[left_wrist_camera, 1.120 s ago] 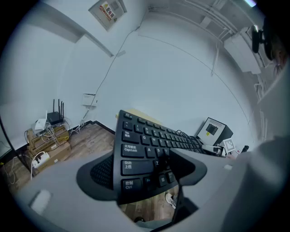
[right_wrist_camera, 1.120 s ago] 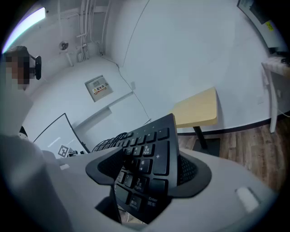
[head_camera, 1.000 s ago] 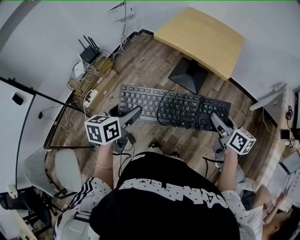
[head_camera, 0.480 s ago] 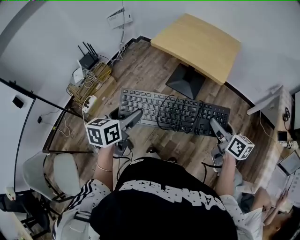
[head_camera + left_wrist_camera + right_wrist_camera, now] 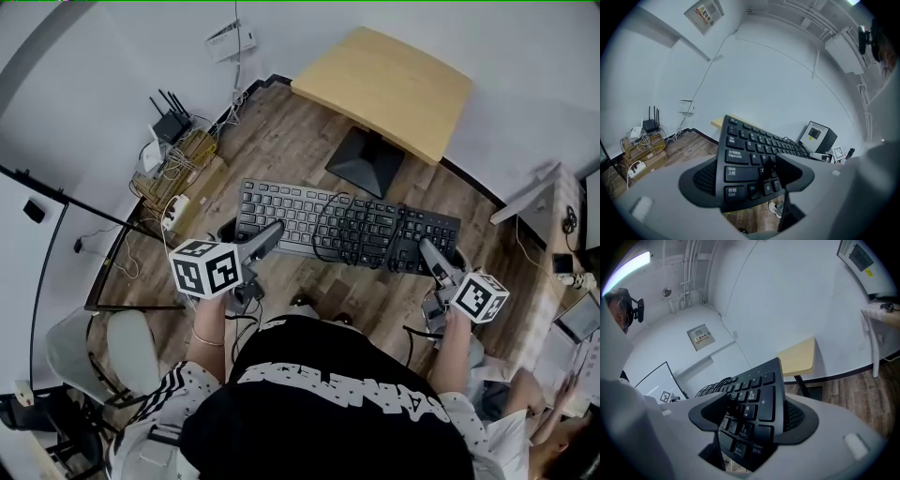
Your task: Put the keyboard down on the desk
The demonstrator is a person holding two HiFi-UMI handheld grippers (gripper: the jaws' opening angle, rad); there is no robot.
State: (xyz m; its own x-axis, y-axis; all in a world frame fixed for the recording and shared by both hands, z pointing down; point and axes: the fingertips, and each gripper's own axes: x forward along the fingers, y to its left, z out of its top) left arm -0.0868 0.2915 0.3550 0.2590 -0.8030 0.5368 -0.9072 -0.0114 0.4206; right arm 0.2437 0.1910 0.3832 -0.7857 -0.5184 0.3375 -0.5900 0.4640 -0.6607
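**Keyboard in the air, short of the counter**

I am holding the keyboard (image 5: 309,208) up by its two ends, over the wooden floor (image 5: 281,131). The left hand-held gripper (image 5: 272,231) is clamping the end with the Shift and Ctrl keys. In the left gripper view one of its jaws is lying over the keys and the other is sitting behind the board's edge. The right hand-held gripper (image 5: 427,249) is clamping the number-pad end the same way, with the keyboard wedged between its jaws. A black cable (image 5: 330,208) is lying in loops across the middle of the keys. The counter (image 5: 394,80), a light wooden top on a black foot, is standing ahead of the keyboard near the wall. The keyboard is not touching it.
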